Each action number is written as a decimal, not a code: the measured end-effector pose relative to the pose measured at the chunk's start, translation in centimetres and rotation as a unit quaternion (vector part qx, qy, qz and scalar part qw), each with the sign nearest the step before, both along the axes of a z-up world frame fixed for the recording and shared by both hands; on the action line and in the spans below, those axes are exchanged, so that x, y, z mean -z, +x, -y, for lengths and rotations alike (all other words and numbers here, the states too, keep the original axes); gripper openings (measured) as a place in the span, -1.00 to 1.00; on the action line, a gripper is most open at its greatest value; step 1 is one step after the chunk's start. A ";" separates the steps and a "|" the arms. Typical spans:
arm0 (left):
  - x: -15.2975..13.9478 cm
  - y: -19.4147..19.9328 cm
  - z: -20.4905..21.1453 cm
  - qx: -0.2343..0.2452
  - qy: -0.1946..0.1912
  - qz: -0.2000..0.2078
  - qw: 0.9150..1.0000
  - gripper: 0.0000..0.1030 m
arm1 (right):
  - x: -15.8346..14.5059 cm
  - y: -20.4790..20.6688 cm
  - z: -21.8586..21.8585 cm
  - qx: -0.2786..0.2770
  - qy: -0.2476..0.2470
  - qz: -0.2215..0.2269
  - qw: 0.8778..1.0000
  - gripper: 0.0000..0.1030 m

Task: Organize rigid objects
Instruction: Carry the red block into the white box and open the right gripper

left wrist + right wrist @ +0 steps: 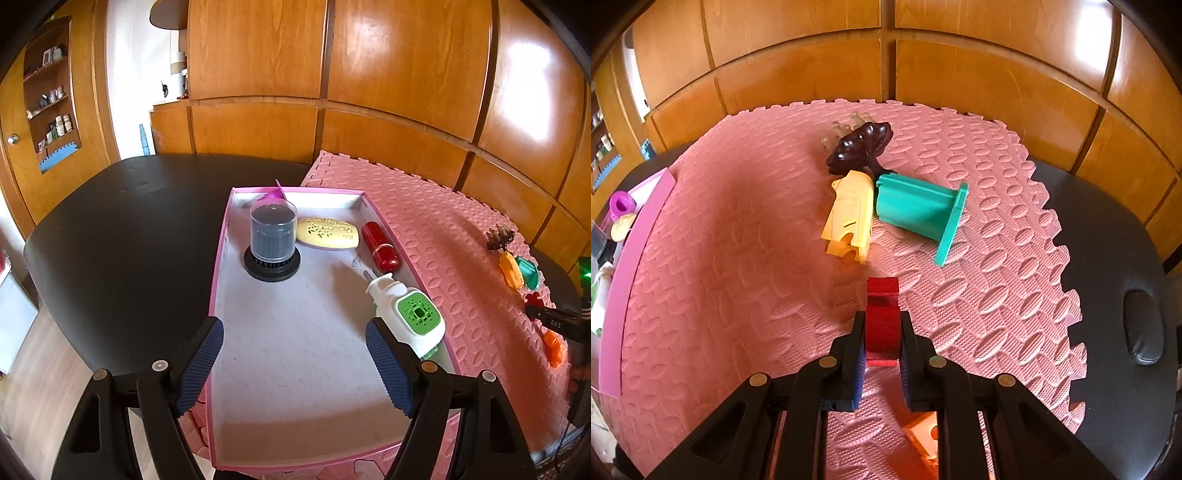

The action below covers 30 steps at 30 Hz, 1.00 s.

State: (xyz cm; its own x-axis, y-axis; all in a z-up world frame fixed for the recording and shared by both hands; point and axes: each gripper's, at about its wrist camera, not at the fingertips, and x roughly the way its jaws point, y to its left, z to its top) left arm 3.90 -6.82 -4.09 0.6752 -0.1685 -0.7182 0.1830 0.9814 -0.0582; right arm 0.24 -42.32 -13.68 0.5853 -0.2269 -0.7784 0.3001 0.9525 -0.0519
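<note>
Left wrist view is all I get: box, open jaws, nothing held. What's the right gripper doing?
Observer: Right gripper is shut on a red block.
Operator: Is it lifted?
Observer: Can't tell; it shows against the pink foam mat.
Operator: What's left on the mat?
Observer: Ahead of it, a yellow piece beside a teal piece, and a dark brown hair clip behind them.

Glossy varnished wood panels (960, 74) back a matt, embossed pink foam mat (738, 277) (soft-looking); the red piece (882, 314) looks rough-grained plastic.
</note>
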 end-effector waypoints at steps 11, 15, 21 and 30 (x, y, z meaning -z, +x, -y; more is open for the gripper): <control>0.0 -0.7 0.5 0.019 -0.005 0.003 1.000 0.55 | 0.1 0.4 -0.9 0.021 -0.038 -0.012 0.999 -0.72; 0.0 -0.6 0.1 0.018 -0.009 0.002 1.000 0.55 | 0.0 0.4 -0.8 0.045 -0.025 -0.012 0.999 -0.73; 0.0 -0.7 -0.7 0.011 -0.014 0.003 1.000 0.55 | -0.9 1.0 -1.9 0.028 0.054 0.006 0.998 -0.73; 0.3 -0.5 -2.3 -0.012 -0.027 0.001 1.000 0.55 | -5.0 4.2 -10.3 -0.098 0.097 0.056 0.989 -0.73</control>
State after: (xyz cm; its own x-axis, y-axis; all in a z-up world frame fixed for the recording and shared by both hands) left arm 3.43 -4.51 -4.34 0.6805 -0.1908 -0.7074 0.1606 0.9809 -0.1101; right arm 4.39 -32.01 -8.66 0.6883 0.0472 -0.7239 0.1019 0.9817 0.1609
